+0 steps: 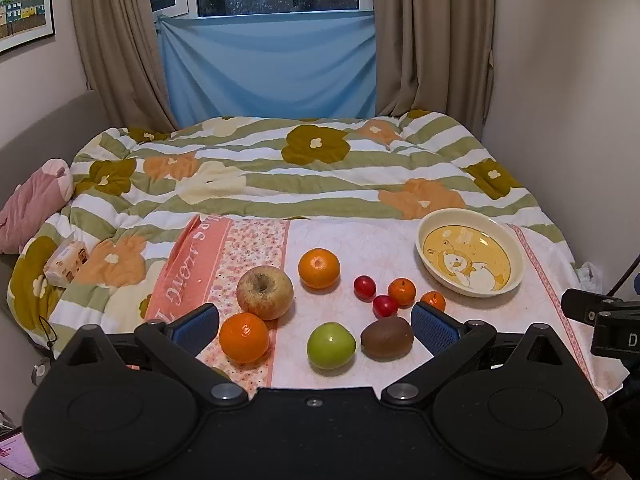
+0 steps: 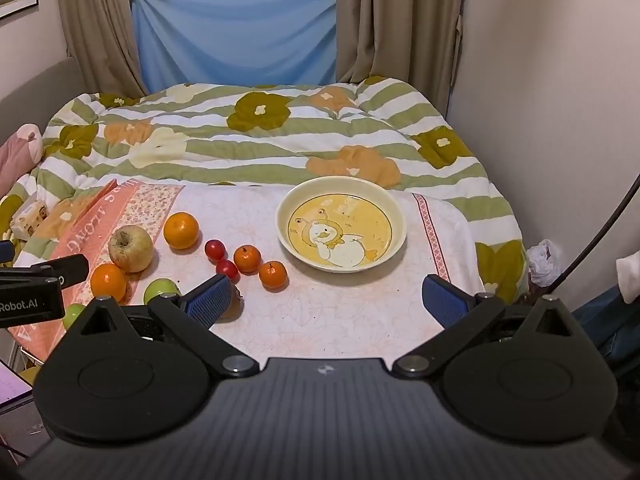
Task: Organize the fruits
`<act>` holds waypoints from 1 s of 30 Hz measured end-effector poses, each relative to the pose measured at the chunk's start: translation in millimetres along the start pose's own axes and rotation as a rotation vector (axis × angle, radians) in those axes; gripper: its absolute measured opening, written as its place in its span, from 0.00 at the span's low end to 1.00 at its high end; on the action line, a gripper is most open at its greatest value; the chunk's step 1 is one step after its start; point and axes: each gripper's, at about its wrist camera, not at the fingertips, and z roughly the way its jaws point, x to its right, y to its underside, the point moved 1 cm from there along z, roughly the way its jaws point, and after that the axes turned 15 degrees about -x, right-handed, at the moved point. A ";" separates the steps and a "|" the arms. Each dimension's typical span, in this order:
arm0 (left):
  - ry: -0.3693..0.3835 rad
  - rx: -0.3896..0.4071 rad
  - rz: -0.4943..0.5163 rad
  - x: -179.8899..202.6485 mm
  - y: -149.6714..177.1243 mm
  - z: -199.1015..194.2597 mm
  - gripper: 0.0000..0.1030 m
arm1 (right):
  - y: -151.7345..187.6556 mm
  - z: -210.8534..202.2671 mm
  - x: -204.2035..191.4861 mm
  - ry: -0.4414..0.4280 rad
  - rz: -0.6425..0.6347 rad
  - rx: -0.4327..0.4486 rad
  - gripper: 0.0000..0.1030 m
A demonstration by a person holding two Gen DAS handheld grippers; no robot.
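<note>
On a pink patterned cloth (image 1: 332,236) spread over the flowered quilt (image 1: 280,168), the fruits lie loose in a cluster, with a cream bowl (image 1: 516,264) bearing a cartoon duck standing apart at their right and holding nothing. The left gripper (image 1: 316,326) hangs over the near edge of the cloth with its jaws spread wide and nothing between the pads. Seen between its blue fingers (image 1: 438,330) lie a green apple (image 1: 331,345) and a brown kiwi (image 1: 387,337) side by side, with a large orange (image 1: 244,337) just inside the left finger. Beyond them sit a yellowish apple (image 1: 265,292), a second large orange (image 1: 319,268), two small red fruits (image 1: 365,287) and two small oranges (image 1: 401,291).

The right gripper (image 2: 326,300) is likewise wide open and grips nothing; bare cloth lies between its fingers, and the bowl sits straight ahead of the gap. The fruit cluster lies off to its left, the kiwi mostly hidden behind its left finger (image 2: 210,300). A second green fruit (image 2: 74,316) shows at the left edge, partly hidden.
</note>
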 end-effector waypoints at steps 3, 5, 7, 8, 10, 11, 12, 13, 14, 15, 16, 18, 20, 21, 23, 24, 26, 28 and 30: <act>-0.002 0.001 0.003 0.1 -0.9 0.2 1.00 | 0.1 0.2 0.8 0.000 0.000 -0.002 1.00; -0.001 0.002 0.004 0.7 -0.8 -0.8 1.00 | 1.7 3.2 -1.1 0.001 0.003 -0.005 1.00; 0.002 0.001 0.004 -0.1 -1.6 -2.0 1.00 | 1.8 3.2 -1.2 0.001 0.004 -0.007 1.00; 0.002 0.001 0.004 -0.2 -1.7 -2.5 1.00 | 1.7 3.4 -0.9 0.001 0.005 -0.007 1.00; 0.001 0.001 0.005 0.0 -1.7 -2.4 1.00 | 1.6 3.4 -0.8 0.001 0.005 -0.008 1.00; 0.000 0.001 0.004 0.0 -1.9 -2.2 1.00 | 1.4 3.3 -0.5 0.001 0.005 -0.008 1.00; 0.001 0.000 0.004 0.1 -2.0 -1.9 1.00 | 1.3 3.3 -0.4 0.000 0.005 -0.009 1.00; 0.001 0.000 0.004 0.1 -1.9 -1.8 1.00 | 1.3 3.6 -0.7 0.001 0.006 -0.008 1.00; 0.000 0.000 0.004 0.2 -1.9 -1.9 1.00 | 1.0 2.7 0.1 0.000 0.006 -0.008 1.00; -0.001 0.000 0.005 0.0 -1.9 -1.8 1.00 | 1.1 2.7 0.1 0.001 0.007 -0.006 1.00; -0.002 0.000 0.007 0.4 -2.0 -2.0 1.00 | 1.3 2.3 0.6 0.001 0.008 -0.005 1.00; -0.007 0.001 0.012 0.8 -2.5 -2.8 1.00 | 1.7 2.0 1.6 0.000 0.010 -0.004 1.00; -0.009 0.001 0.015 1.3 -3.1 -2.8 1.00 | 1.1 1.6 1.9 -0.001 0.010 -0.006 1.00; -0.009 0.002 0.016 1.3 -3.1 -3.0 1.00 | 1.2 1.7 1.8 -0.002 0.011 -0.006 1.00; -0.011 0.003 0.017 1.5 -3.0 -4.0 1.00 | 1.7 1.1 2.8 -0.005 0.011 -0.005 1.00; -0.010 0.002 0.016 1.4 -3.1 -3.7 1.00 | 1.6 1.0 2.6 -0.004 0.012 -0.005 1.00; -0.011 0.003 0.018 1.6 -3.2 -4.3 1.00 | 1.5 0.8 2.4 -0.004 0.012 -0.004 1.00; -0.010 0.001 0.018 1.6 -3.5 -4.3 1.00 | 2.2 -0.9 2.4 -0.003 0.010 -0.001 1.00; -0.012 0.003 0.021 2.3 -3.6 -5.0 1.00 | 1.6 -2.1 2.7 -0.006 0.010 -0.002 1.00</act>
